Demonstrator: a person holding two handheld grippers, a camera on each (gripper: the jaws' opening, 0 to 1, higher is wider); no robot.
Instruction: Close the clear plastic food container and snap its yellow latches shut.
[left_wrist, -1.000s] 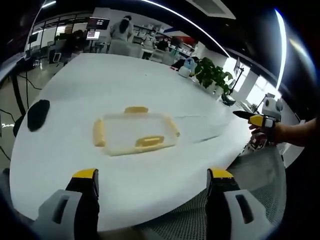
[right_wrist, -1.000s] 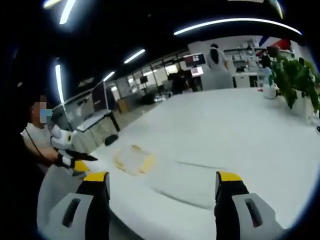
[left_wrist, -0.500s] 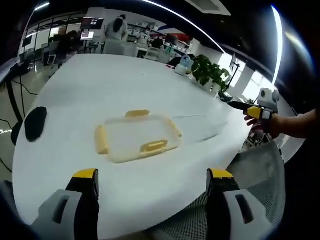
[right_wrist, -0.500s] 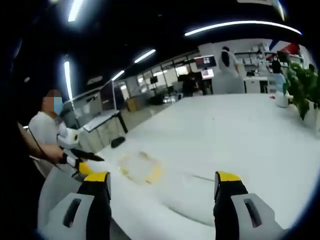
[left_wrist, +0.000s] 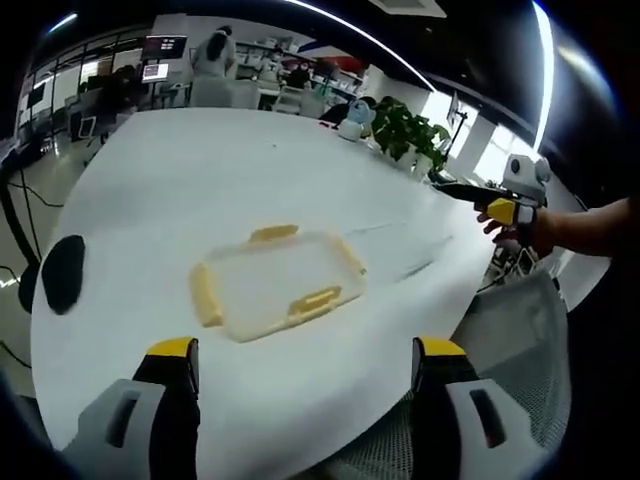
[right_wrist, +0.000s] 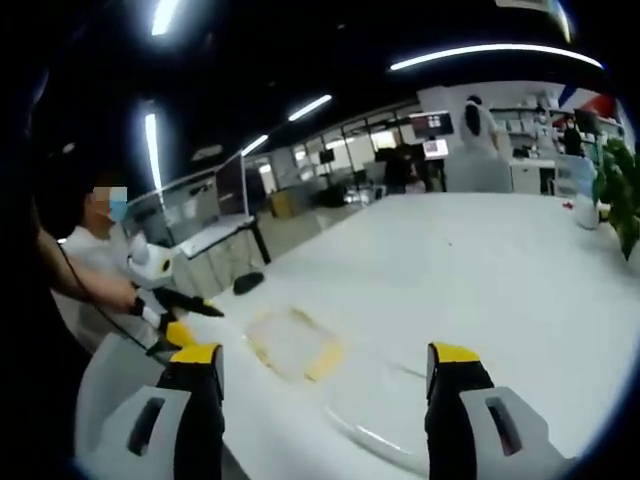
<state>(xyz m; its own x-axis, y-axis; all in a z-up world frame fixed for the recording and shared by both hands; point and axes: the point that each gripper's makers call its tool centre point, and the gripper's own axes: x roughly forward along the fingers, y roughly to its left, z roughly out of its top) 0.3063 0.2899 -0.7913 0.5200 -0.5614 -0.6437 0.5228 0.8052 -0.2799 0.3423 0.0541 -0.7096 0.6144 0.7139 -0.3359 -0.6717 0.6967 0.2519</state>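
- Nearest in the left gripper view, the left gripper (left_wrist: 305, 365) has its two yellow-tipped jaws spread wide, grasping nothing, poised above the near edge of the white table (left_wrist: 200, 180).
- Just beyond those tips, between the two jaws and a little toward the left one, the clear plastic food container (left_wrist: 278, 282) lies flat on the table, well apart from the jaws.
- Its yellow latches (left_wrist: 315, 301) sit along its edges; whether they are snapped I cannot tell.
- To the right, off the table edge, the right gripper (left_wrist: 470, 193) is held in a hand, far from the container.
- In the right gripper view its jaws stand wide apart and empty, the container ahead between them.
- Farther off: a black pad (left_wrist: 60, 272), a potted plant (left_wrist: 405, 130).
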